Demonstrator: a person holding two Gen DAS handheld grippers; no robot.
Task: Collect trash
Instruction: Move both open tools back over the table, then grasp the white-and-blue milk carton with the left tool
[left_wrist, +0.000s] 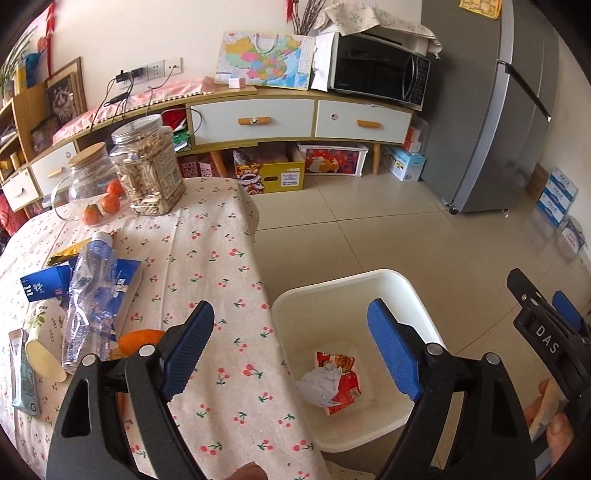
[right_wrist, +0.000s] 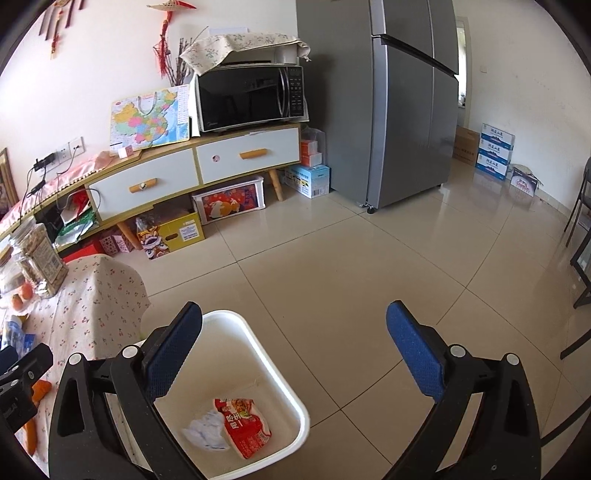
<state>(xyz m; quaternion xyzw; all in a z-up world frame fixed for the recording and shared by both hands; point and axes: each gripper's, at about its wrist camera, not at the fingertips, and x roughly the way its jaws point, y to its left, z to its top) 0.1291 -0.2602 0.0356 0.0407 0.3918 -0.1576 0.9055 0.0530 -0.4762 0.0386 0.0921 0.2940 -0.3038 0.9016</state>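
Trash lies in two places. Far to the left of the left claw (left_wrist: 291, 349), on the bench (left_wrist: 221, 258) with its cherry cloth, there is a heap: a paper cup (left_wrist: 42, 341) on its side, a crushed clear bottle (left_wrist: 86, 299), a blue carton (left_wrist: 46, 286) and, nearest to the left finger, what seems to be orange peel (left_wrist: 138, 339), though it is half hidden. Below and between the fingers of this claw stands the white bin (left_wrist: 399, 288) on the floor, just beside the bench edge, with a red wrapper (left_wrist: 341, 380) and crumpled paper (left_wrist: 319, 384) already inside.

The step in hand, as I judge it, is to go back for the next piece. It is better to swing the left claw left and down over the heap and take the bottle across its narrow middle, because the thin plastic may slip or spring.

Both claws are spread wide and empty; their blue pads touch nothing. The right claw (right_wrist: 295, 354) hangs above the bin's far rim, with bare floor to its right.
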